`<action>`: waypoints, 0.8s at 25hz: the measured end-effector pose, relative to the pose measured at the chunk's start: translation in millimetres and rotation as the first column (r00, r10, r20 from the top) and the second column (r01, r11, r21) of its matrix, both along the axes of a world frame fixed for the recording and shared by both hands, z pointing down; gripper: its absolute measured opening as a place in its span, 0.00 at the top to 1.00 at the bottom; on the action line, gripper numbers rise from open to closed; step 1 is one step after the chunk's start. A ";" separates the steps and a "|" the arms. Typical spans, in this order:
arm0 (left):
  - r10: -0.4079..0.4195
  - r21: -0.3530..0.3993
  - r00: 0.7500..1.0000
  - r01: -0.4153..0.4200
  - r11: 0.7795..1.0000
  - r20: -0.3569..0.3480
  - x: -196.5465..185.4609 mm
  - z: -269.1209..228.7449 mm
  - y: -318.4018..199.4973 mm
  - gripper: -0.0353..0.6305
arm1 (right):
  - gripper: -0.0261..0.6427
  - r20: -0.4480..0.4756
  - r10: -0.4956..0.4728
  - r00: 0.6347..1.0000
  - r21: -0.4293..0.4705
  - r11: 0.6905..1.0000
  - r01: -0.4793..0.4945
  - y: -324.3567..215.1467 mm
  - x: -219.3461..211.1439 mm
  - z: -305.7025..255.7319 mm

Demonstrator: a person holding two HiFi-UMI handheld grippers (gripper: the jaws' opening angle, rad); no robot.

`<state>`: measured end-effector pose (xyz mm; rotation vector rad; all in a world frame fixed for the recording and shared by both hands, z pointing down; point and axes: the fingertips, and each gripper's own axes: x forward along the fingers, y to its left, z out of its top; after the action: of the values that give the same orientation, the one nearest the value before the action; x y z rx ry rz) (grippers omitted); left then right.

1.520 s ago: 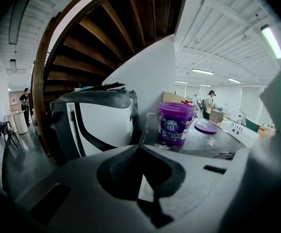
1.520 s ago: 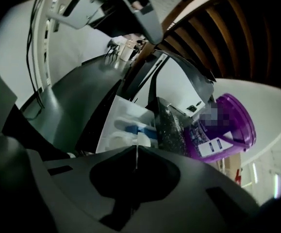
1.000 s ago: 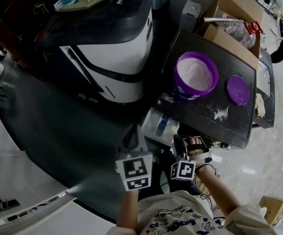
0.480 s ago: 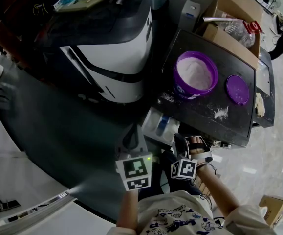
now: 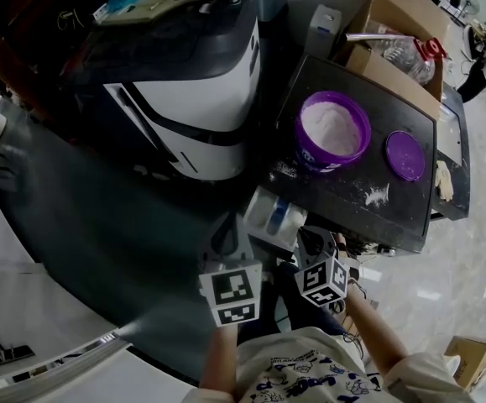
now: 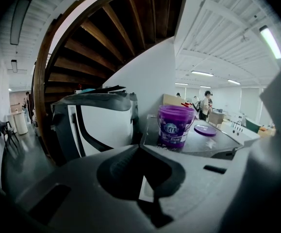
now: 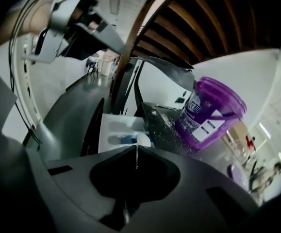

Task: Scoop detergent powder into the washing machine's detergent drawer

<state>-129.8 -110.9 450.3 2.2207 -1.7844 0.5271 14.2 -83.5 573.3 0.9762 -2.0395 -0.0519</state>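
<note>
Your right gripper [image 5: 316, 246] has tilted near the open white detergent drawer [image 5: 272, 217]. Its jaws and those of the left gripper [image 5: 226, 240] are pressed together, empty. The purple powder tub [image 5: 333, 133] stands by the dark surface's [image 5: 352, 201] left edge, so scooping has not begun.

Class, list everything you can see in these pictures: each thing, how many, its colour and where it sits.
detergent tub: one, purple, holding white powder, on the washing machine top
lid: one, purple, flat, right of the tub
spilled powder: one patch, white, near the lid
washing machine top: one, dark
detergent drawer: one, white with a blue part, pulled out
large appliance: one, white and dark grey, left of the washing machine
cardboard box: one, brown, behind the tub
bottle: one, clear with red cap, at the box
left gripper: grey, jaws together, empty
right gripper: grey, jaws together, empty
</note>
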 end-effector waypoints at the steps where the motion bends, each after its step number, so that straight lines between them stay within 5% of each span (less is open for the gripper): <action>1: 0.000 0.003 1.000 0.000 1.000 -0.001 0.6 -1.3 -0.1 0.94 | 0.93 0.048 0.029 0.998 -0.025 0.999 -0.027 -0.5 1.0 -1.5; 9: -0.004 0.026 1.000 0.004 1.000 -0.002 5.3 -12.3 -1.5 0.94 | 0.93 0.330 0.197 0.923 -0.122 0.979 -0.166 -9.2 8.0 -37.1; 20: -0.009 0.088 1.000 0.010 0.996 -0.006 13.1 -40.0 -2.4 0.94 | 0.93 0.482 0.148 0.863 0.047 0.980 -0.195 -24.9 1.3 -133.2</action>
<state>-116.7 -113.3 410.3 2.2673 -1.8479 0.4478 15.5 -108.4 440.1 1.3304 -2.3999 0.2113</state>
